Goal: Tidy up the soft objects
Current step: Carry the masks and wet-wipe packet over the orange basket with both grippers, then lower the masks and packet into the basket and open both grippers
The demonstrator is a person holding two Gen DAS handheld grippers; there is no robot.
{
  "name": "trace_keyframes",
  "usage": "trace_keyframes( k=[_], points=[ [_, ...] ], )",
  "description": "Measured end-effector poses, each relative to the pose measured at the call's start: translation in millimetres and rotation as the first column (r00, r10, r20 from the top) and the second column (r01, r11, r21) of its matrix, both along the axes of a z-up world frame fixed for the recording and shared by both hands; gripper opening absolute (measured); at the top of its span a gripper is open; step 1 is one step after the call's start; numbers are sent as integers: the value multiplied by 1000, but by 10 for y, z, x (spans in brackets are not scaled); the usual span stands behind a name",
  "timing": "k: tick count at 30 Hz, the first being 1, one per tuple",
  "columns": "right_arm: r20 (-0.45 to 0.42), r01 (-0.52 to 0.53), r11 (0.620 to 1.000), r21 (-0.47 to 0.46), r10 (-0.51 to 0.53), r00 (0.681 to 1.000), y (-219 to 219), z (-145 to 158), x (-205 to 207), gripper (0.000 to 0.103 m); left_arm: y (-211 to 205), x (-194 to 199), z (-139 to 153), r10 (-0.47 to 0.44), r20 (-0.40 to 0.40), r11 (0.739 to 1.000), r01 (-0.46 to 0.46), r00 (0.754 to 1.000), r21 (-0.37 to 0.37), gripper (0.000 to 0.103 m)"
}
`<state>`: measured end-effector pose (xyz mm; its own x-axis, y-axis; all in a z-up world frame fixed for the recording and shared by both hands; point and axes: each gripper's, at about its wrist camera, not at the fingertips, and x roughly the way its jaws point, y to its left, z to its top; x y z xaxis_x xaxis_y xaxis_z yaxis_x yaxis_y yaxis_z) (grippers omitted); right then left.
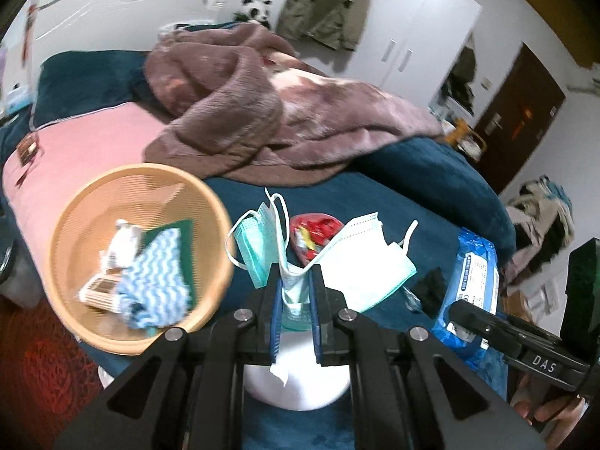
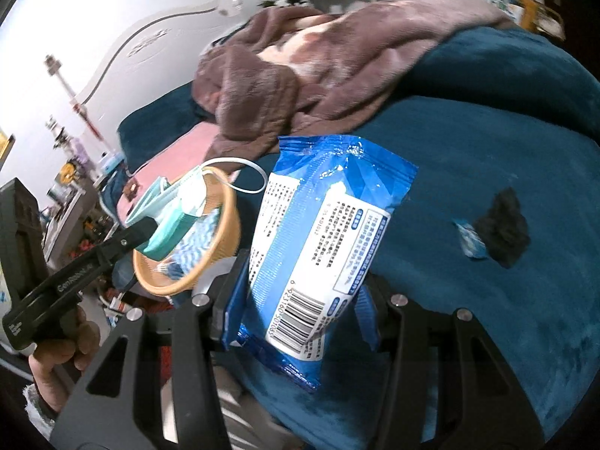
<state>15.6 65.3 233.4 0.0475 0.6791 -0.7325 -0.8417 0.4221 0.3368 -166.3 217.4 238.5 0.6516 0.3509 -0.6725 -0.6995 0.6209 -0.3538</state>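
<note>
The light, limp face masks (image 1: 262, 232) are clamped at a bunched fold by the left gripper (image 1: 295, 292), beside the basket (image 1: 75, 225). The soft, slippery wipes pack (image 2: 318, 247) is clamped across its lower half by the right gripper (image 2: 300, 311).

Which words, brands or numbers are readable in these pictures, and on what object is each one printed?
"DAS": on the right gripper, its black body.
"6 923160 501085", last digits unsure: beside the barcode on the blue wipes pack.
"GenRobot.AI", blurred, unsure: on the left gripper, its body.
Pack's other print: too small to read.
</note>
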Motion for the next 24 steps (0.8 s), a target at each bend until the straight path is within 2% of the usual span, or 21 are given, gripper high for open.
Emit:
trace_keyframes(
  k=[10,16,24],
  points=[
    [-13,-135,991,3,135,991,657,-19,-403,51,493,-627,-77,168,9,986,-167,986,-27,11],
    [-28,-233,972,-2,233,972,1143,-49,-680,51,849,-935,-173,269,6,962,-268,963,-51,11],
    [-64,-313,950,-16,312,948,1765,-156,-902,51,1236,-1182,-323,348,-18,935,-349,937,-71,11]
  ],
)
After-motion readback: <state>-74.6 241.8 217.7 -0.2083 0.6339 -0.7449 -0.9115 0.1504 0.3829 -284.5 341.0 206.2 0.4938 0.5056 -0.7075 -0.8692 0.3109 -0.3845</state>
